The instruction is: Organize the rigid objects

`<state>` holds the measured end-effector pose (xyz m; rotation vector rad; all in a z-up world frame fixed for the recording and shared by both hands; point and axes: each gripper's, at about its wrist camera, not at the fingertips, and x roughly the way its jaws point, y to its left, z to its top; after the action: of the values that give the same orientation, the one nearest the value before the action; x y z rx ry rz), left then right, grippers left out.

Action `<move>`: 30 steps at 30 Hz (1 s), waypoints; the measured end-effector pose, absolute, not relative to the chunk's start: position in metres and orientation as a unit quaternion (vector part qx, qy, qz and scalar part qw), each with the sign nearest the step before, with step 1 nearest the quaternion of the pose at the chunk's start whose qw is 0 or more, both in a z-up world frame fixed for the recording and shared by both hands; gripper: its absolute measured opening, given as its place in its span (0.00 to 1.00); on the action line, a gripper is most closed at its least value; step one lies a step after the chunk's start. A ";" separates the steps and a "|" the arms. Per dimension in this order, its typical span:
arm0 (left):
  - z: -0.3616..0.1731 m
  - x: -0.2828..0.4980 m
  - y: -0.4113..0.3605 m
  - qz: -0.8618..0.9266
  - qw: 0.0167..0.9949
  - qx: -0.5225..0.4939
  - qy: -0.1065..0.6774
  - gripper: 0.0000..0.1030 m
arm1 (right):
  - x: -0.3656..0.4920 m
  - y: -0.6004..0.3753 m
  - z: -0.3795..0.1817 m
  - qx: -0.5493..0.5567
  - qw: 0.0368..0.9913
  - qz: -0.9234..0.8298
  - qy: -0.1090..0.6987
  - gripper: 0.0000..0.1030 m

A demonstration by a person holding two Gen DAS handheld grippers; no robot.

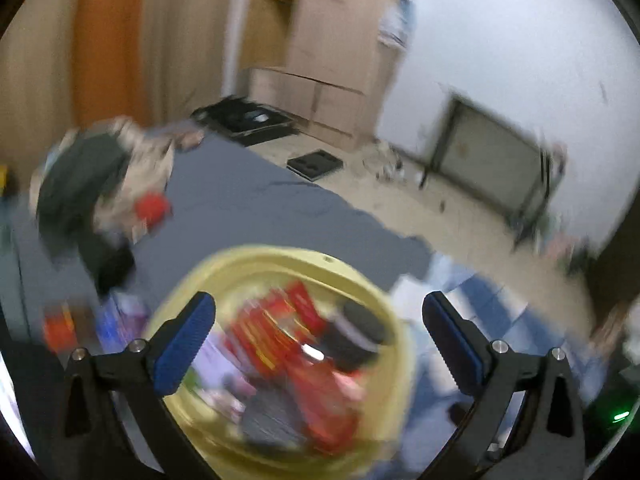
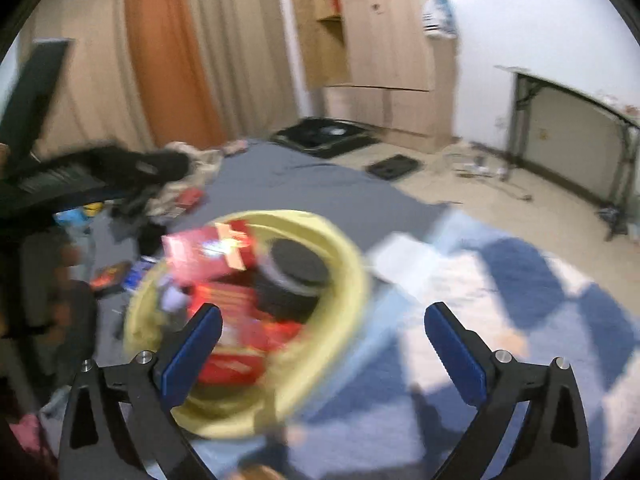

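Note:
A yellow basin [image 1: 256, 258] sits on the bed and holds red boxes [image 1: 280, 328] and a black-lidded jar [image 1: 356, 328]. My left gripper [image 1: 318, 320] is open and empty above the basin. In the right wrist view the basin [image 2: 348, 264] lies low and to the left, with a red box [image 2: 208, 252] and the jar [image 2: 296, 268] inside. My right gripper [image 2: 322, 328] is open and empty, over the basin's right rim. Both views are blurred.
A grey sheet [image 1: 248, 196] and a blue-and-white blanket [image 2: 500, 320] cover the bed. A heap of clothes [image 1: 100, 184] lies at the left with a red item [image 1: 152, 208]. Small boxes [image 2: 112, 276] lie left of the basin. A white box [image 2: 404, 264] lies right of it.

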<state>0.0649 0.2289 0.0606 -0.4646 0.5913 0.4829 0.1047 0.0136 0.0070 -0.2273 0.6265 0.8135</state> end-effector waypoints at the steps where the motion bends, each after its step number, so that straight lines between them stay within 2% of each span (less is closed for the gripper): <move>1: 0.056 0.056 0.213 0.245 0.897 -0.236 0.282 1.00 | 0.107 0.001 0.007 -0.113 0.866 0.382 0.302 1.00; 4: 0.038 0.038 0.166 0.274 0.894 -0.207 0.289 1.00 | 0.113 -0.045 0.006 -0.131 0.873 0.362 0.300 1.00; 7: 0.009 0.013 0.140 0.327 0.869 -0.226 0.294 1.00 | 0.112 -0.076 -0.004 -0.180 0.873 0.357 0.280 1.00; 11: -0.039 -0.021 0.124 0.374 0.834 -0.257 0.313 1.00 | 0.116 -0.073 -0.030 -0.215 0.840 0.383 0.319 1.00; 17: -0.071 0.004 0.132 0.373 0.831 -0.229 0.342 1.00 | 0.115 -0.041 -0.058 -0.262 0.796 0.452 0.306 1.00; 23: -0.107 0.022 0.128 0.359 0.824 -0.229 0.374 1.00 | 0.139 -0.016 -0.096 -0.281 0.768 0.470 0.331 1.00; 30: -0.110 0.022 0.124 0.364 0.826 -0.219 0.369 1.00 | 0.151 -0.009 -0.107 -0.290 0.775 0.454 0.331 1.00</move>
<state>0.0221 0.1244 -0.1096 -0.4659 0.7847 0.7735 0.1506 -0.0085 -0.1074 -0.6268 0.7168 0.9823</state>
